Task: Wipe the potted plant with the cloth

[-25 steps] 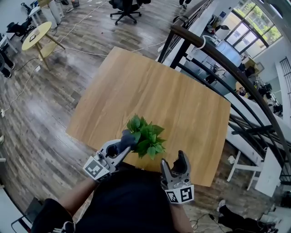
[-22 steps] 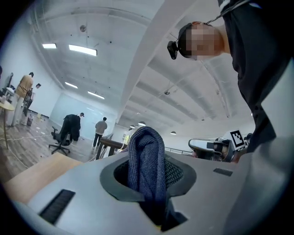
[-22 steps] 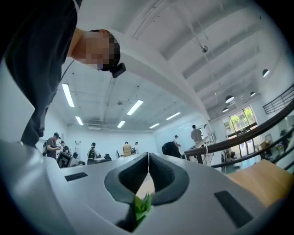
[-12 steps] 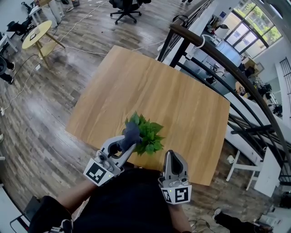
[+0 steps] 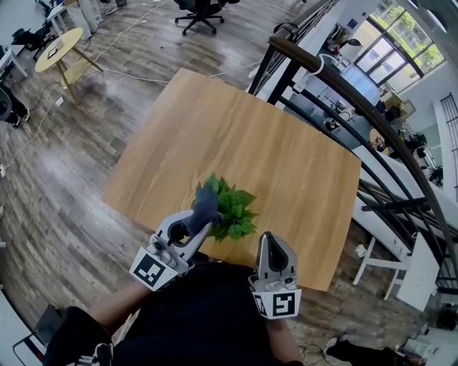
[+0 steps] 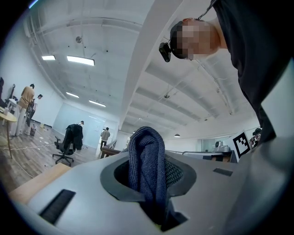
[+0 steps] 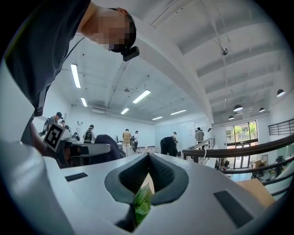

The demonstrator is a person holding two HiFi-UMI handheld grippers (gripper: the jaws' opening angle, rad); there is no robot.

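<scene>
The potted plant (image 5: pixel 232 211) is a small clump of green leaves near the wooden table's (image 5: pixel 236 129) front edge; its pot is hidden. My left gripper (image 5: pixel 195 223) is shut on a dark blue-grey knitted cloth (image 5: pixel 205 204), and the cloth (image 6: pixel 147 170) rests against the plant's left side. To the plant's right, my right gripper (image 5: pixel 267 239) has its jaws closed. A green leaf (image 7: pixel 141 202) sits in the slot between them.
A dark curved handrail (image 5: pixel 336 78) with slanted bars runs along the table's right side. Off the far left corner there is wood floor with a small round yellow table (image 5: pixel 57 51) and cables. An office chair (image 5: pixel 197 13) stands beyond the far edge.
The right gripper's jaws went from wide open to closed beside the plant. The left gripper rose a little with the cloth, still against the leaves.
</scene>
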